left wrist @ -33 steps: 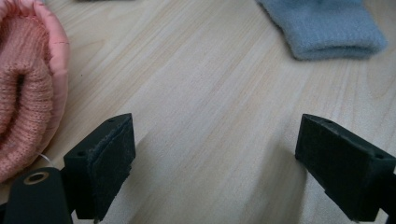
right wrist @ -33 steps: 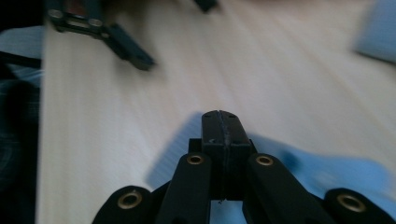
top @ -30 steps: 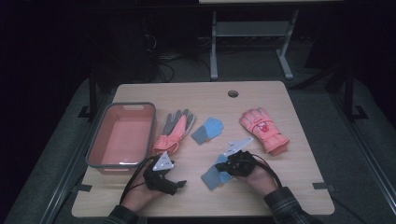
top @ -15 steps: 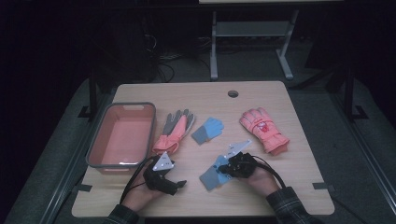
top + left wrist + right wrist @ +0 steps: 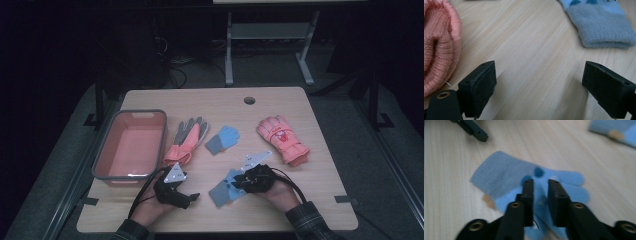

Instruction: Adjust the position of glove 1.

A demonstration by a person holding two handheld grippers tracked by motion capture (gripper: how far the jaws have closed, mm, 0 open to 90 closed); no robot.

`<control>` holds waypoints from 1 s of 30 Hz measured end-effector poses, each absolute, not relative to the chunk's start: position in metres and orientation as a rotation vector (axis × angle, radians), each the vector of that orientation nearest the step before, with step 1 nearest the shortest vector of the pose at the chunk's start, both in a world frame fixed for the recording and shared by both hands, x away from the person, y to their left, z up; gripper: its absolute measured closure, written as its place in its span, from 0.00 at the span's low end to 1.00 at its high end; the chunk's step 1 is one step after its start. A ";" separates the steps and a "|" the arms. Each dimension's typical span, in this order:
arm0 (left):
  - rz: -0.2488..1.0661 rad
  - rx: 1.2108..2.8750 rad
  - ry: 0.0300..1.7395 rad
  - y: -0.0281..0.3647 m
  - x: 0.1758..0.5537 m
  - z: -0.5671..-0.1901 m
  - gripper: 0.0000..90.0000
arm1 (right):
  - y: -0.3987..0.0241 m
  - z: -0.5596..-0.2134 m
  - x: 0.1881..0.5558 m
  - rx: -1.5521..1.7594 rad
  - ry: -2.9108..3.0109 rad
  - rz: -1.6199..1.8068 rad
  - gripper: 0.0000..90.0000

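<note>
The right gripper (image 5: 540, 185) stands over the light-blue knitted glove with a grey cuff (image 5: 506, 176), which lies flat near the front edge of the pale wooden table (image 5: 320, 115); its jaws have just been opening and now show a narrow gap, not pressing the fabric. The left gripper (image 5: 539, 85) rests nearby, jaws wide apart over bare wood, holding nothing.

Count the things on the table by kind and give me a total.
Blue gloves: 2, one near the middle, one under the right gripper
Pink gloves: 2, one with grey fingers, one at the right
Pink bins: 1
Total: 5
</note>
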State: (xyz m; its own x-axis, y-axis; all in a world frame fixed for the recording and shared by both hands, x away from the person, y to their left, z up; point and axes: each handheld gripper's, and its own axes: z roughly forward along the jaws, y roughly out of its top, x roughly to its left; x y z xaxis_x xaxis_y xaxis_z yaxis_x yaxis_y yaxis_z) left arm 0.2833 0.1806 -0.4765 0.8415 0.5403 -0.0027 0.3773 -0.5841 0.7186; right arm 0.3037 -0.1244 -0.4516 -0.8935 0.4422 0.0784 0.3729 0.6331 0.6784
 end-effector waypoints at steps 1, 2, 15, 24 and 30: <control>0.279 2.260 0.665 0.181 0.283 -0.477 0.13 | -0.127 -0.450 0.302 0.735 2.736 1.133 0.72; 0.279 2.257 0.669 0.180 0.283 -0.477 0.13 | -0.132 -0.449 0.301 0.746 2.715 1.145 0.67; 0.283 2.256 0.667 0.180 0.283 -0.477 0.13 | -0.205 -0.460 0.280 0.924 2.569 1.125 0.34; 0.284 2.255 0.667 0.180 0.283 -0.477 0.13 | -0.243 -0.466 0.272 0.992 2.479 1.123 0.20; 0.285 2.255 0.667 0.181 0.283 -0.477 0.13 | -0.257 -0.472 0.269 1.022 2.416 1.106 0.15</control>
